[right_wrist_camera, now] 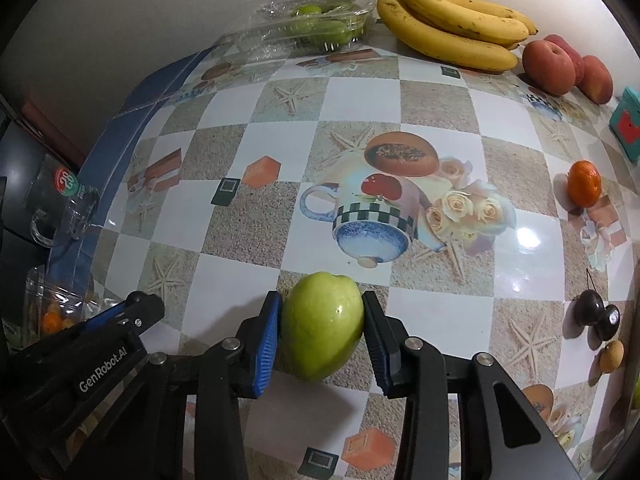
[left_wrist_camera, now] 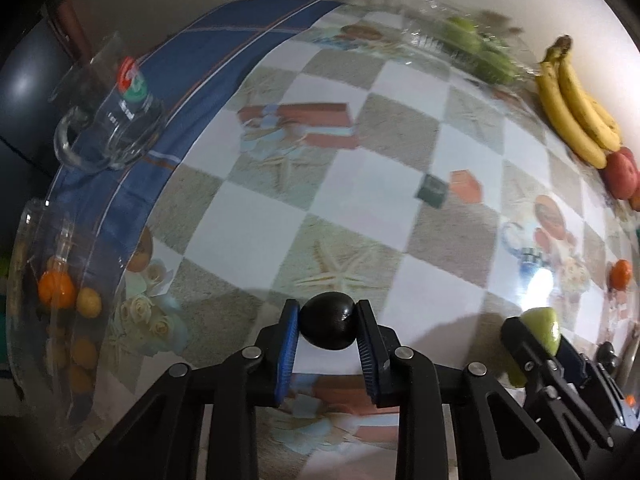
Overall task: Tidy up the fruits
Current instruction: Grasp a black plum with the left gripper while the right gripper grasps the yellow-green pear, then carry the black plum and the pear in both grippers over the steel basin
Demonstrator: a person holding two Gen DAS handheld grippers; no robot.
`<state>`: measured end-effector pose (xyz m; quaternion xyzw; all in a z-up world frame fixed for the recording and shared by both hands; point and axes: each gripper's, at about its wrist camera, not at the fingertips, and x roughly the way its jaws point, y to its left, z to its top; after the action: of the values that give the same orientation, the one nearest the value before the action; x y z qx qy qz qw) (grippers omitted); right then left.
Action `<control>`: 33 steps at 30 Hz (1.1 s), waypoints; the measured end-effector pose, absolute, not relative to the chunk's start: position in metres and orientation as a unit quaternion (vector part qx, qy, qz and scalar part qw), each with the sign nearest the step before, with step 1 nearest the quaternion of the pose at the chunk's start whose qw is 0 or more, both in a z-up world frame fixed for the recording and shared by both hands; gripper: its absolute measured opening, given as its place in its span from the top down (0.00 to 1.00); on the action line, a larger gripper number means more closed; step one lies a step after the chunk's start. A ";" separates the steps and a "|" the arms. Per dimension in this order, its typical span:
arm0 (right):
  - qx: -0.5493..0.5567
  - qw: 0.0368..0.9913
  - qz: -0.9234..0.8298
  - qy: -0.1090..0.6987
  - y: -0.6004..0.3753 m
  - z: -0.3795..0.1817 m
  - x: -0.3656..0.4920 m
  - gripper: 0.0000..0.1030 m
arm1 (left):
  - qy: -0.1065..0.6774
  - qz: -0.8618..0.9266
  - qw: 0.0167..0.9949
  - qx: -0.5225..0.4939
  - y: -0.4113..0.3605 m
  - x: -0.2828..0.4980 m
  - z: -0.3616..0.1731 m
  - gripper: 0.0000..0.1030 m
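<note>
We are, as far as we can judge, near the beginning. Our left gripper (left_wrist_camera: 328, 326) pinches a dark plum (left_wrist_camera: 327, 320) between its blue pads, low in the left wrist view at about 6 o'clock. Our right gripper (right_wrist_camera: 323, 330) presses its pads on both sides of a green fruit (right_wrist_camera: 323, 326), perhaps a guava, also at 6 o'clock in its own view. Whether either fruit is lifted or sits on the tablecloth (right_wrist_camera: 280, 128), we cannot tell. So two fruits are taken in hand, but none of them is delivered yet.

Much is left loose on the cloth in the right wrist view: the bananas (right_wrist_camera: 452, 28) at 1 o'clock, the peaches (right_wrist_camera: 564, 66) just beside them at 2 o'clock, a mandarin (right_wrist_camera: 584, 183) at 3 o'clock, and two dark plums (right_wrist_camera: 598, 312) with a small yellow fruit (right_wrist_camera: 611, 356) near 4 o'clock.

For containers, we see three. A clear plastic box (right_wrist_camera: 304, 28) at 12 o'clock holds green fruits of the same kind as the one in our right gripper; we judge it should go there. A transparent bag (left_wrist_camera: 60, 300) at 9 o'clock in the left wrist view holds small orange and yellow fruits. A glass mug (left_wrist_camera: 108, 120) at 10 o'clock looks empty. Where the plum belongs is not clear to us.
</note>
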<state>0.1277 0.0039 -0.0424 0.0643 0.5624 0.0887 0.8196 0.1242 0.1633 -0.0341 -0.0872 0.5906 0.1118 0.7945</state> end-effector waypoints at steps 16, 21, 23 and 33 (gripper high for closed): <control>0.085 0.846 0.016 0.527 -0.084 0.001 0.089 0.60 | 0.560 0.026 0.825 -0.074 0.086 0.113 0.007 0.71; 0.100 0.845 -0.019 0.525 -0.122 0.003 0.075 0.60 | 0.552 0.015 0.832 -0.055 0.064 0.110 0.016 0.71; 0.107 0.847 -0.032 0.521 -0.137 0.007 0.069 0.60 | 0.549 0.012 0.834 -0.047 0.053 0.107 0.019 0.71; 0.147 0.848 -0.078 0.503 -0.197 0.020 0.046 0.60 | 0.542 -0.024 0.840 -0.014 -0.001 0.099 0.028 0.71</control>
<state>0.0458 -0.1965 0.0205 0.1468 0.5026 -0.0777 0.8484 0.0986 -0.0010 0.0275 -0.0141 0.5425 -0.0243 0.8396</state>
